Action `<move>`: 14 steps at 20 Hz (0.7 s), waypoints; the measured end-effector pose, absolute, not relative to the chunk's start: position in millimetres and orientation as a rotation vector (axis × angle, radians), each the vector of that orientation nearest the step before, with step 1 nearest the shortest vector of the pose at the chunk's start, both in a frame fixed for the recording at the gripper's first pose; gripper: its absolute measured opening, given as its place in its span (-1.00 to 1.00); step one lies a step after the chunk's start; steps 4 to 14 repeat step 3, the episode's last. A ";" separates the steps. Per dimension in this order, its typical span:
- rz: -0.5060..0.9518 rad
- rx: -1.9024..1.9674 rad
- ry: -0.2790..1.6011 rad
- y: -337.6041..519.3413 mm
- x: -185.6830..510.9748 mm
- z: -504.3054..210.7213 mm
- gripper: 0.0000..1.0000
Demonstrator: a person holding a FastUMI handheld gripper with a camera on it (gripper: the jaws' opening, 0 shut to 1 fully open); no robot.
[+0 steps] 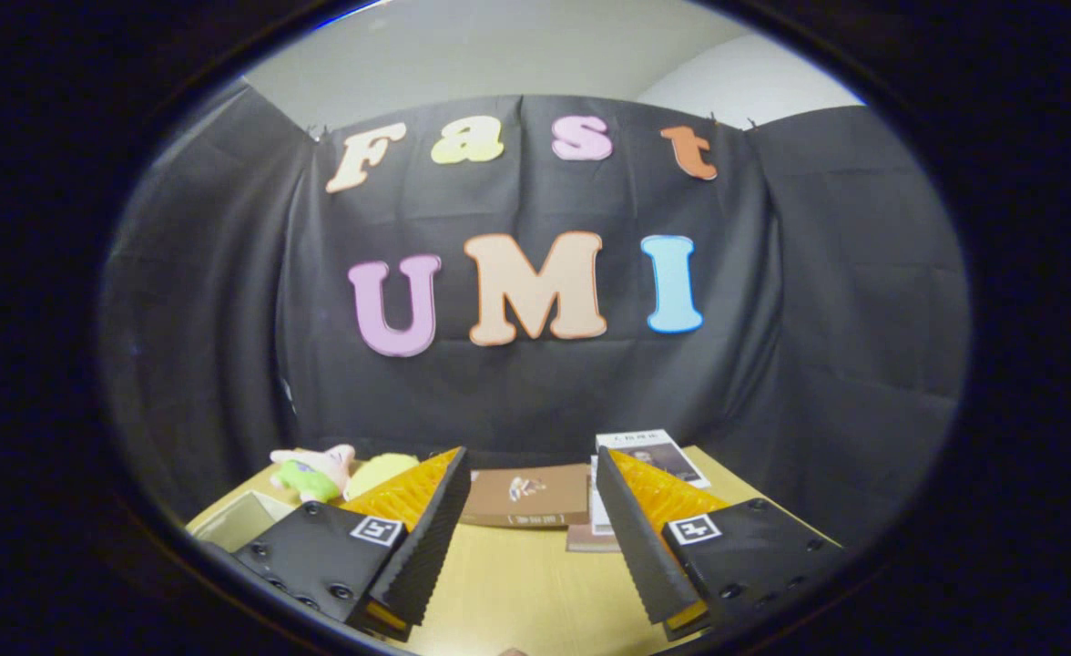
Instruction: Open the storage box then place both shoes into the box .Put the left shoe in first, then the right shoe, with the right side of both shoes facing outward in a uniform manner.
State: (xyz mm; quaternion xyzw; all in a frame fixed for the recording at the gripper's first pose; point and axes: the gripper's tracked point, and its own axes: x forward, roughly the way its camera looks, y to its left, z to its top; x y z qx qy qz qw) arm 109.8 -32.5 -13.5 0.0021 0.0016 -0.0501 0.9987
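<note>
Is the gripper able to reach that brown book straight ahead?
Probably yes. The gripper is open, and the brown book lies flat beyond its fingers with only bare table between them.

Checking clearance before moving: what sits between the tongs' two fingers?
In the gripper view, the open tongs frame bare wooden table; a brown book lies just beyond them.

Bare wooden tabletop (517, 583) lies free between the spread fingers of the gripper (528, 483). Beyond them, a flat brown book (526, 497) blocks the way; left of the book sits a pink-and-green plush toy (312, 472), right of it a white booklet (649, 451).
</note>
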 end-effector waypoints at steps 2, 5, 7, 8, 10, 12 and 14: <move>-0.104 0.037 -0.040 -40.3 102.5 -10.4 0.81; -0.105 0.041 -0.043 -44.0 99.1 -11.4 0.81; -0.105 0.041 -0.043 -44.0 99.1 -11.4 0.81; -0.105 0.041 -0.043 -44.0 99.1 -11.4 0.81; -0.105 0.041 -0.043 -44.0 99.1 -11.4 0.81; -0.105 0.041 -0.043 -44.0 99.1 -11.4 0.81; -0.105 0.041 -0.043 -44.0 99.1 -11.4 0.81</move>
